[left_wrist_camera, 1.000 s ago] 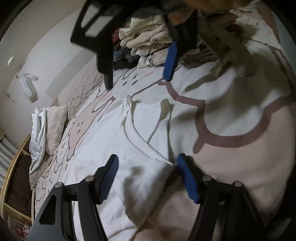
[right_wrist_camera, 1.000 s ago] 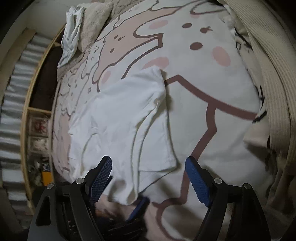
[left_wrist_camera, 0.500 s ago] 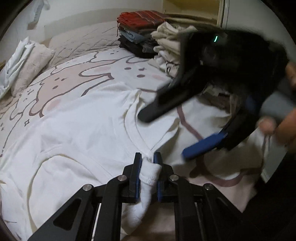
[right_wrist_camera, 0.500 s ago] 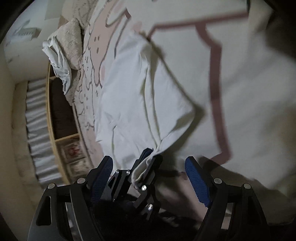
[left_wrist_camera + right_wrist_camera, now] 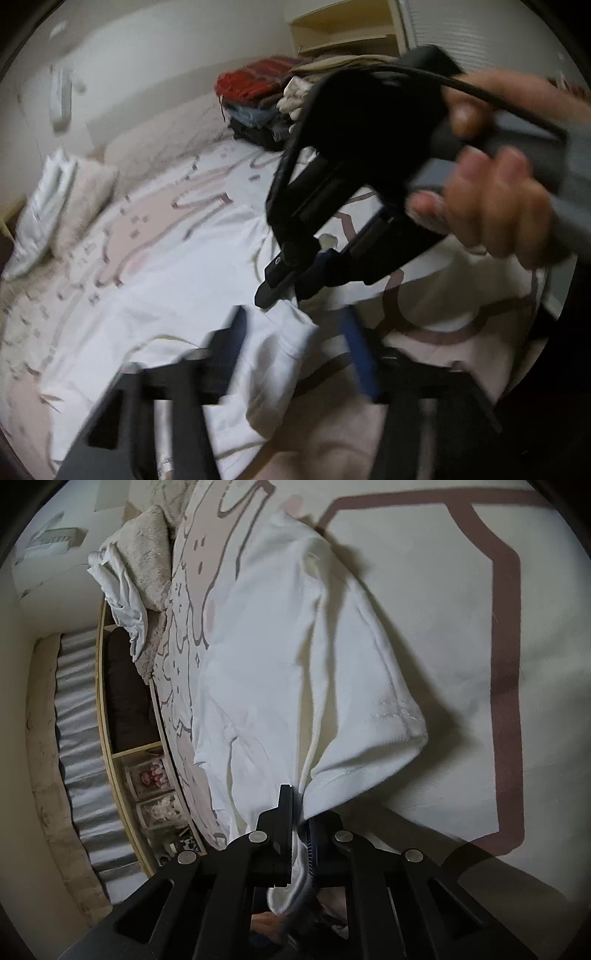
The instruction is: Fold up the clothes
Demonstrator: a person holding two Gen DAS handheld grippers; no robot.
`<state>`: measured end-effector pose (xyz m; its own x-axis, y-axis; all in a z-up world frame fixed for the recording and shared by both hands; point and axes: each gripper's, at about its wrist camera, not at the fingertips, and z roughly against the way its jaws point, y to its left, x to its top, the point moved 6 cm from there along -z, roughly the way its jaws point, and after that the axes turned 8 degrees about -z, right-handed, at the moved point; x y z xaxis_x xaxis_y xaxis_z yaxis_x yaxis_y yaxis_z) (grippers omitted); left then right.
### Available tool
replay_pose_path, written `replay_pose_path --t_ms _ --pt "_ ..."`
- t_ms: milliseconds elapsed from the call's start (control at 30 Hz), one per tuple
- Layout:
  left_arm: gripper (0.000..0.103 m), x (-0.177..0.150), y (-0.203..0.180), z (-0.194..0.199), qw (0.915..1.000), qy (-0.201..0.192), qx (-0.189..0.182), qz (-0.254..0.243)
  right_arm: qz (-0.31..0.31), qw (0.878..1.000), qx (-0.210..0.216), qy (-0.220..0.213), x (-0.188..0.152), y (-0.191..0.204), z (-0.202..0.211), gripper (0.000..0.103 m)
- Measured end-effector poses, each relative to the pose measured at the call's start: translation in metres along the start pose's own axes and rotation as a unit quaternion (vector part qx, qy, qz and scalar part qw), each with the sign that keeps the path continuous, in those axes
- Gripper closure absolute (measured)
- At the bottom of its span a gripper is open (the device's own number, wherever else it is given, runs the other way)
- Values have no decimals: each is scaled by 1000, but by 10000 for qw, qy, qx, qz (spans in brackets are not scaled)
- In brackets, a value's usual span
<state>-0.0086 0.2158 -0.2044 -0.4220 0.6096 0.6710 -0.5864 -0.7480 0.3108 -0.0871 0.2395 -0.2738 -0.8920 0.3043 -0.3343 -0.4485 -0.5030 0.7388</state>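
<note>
A white t-shirt point(image 5: 155, 302) lies spread on a bed with a pink cartoon-print blanket point(image 5: 436, 317). My left gripper point(image 5: 295, 343) is open, its blue pads either side of the shirt's near corner, blurred by motion. My right gripper point(image 5: 301, 819) is shut on the edge of the white t-shirt point(image 5: 280, 646) and lifts that corner off the blanket point(image 5: 443, 590). In the left wrist view the right gripper point(image 5: 284, 284) shows just above the shirt, held by a hand point(image 5: 491, 199).
Stacks of folded clothes point(image 5: 266, 99) stand at the far side of the bed. A fluffy pillow with a pale cloth point(image 5: 62, 199) lies at the head, also in the right wrist view point(image 5: 136, 565). A wooden shelf point(image 5: 147, 775) runs beside the bed.
My left gripper has let go of the shirt corner and opened. My right gripper has closed on the shirt edge right beside it.
</note>
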Motion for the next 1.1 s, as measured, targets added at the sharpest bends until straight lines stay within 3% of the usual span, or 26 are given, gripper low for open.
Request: replay_pose_path --t_ms 167,333,433,500,567,667,700,733,767,800,900,967,1000,1067,1100 --pt "45 -2 -10 7 9966 -41 592 -565 -89 9999 65 -21 -1 2 -3 95" --pt "46 -5 -10 -12 9883 207 1164 -960 -242 9995 213 8 -2 0 2 95" --pt "81 -9 -9 -17 9864 332 1227 -1043 -250 9994 247 27 -3 1 5 95" --pt "81 -12 -7 -20 9863 432 1223 -1020 -175 9997 194 35 -4 5 4 95" --pt "91 -13 -1 -24 9883 529 1131 -873 -19 10000 81 43 -6 9 5 95" --pt "97 -14 9 -30 9910 673 971 -625 654 9966 -440 -254 -11 24 14 92" --pt "97 -14 13 -31 9929 714 836 -444 966 9928 -623 -326 -13 31 17 86" --pt "97 -14 17 -33 9943 755 702 -262 1300 9875 -791 -402 -16 39 22 54" --pt "97 -14 21 -34 9951 785 584 -101 1609 9809 -935 -566 -19 48 29 16" --pt "98 -14 23 -33 9956 785 520 -7 1871 9734 -1036 -819 -18 58 39 11" --pt "98 -13 28 -33 9962 758 270 322 2544 9487 -1346 -1307 -7 83 64 11" --pt "98 -13 31 -32 9957 727 84 563 2600 9426 -1565 -1392 17 87 71 13" --pt "98 -14 31 -32 9954 709 29 638 2554 9431 -1651 -1343 31 84 69 17" --pt "98 -14 26 -30 9948 704 -90 734 2291 9503 -1777 -1134 62 73 60 48" --pt "98 -15 26 -29 9946 683 -131 768 2086 9561 -1784 -1029 74 66 54 51"
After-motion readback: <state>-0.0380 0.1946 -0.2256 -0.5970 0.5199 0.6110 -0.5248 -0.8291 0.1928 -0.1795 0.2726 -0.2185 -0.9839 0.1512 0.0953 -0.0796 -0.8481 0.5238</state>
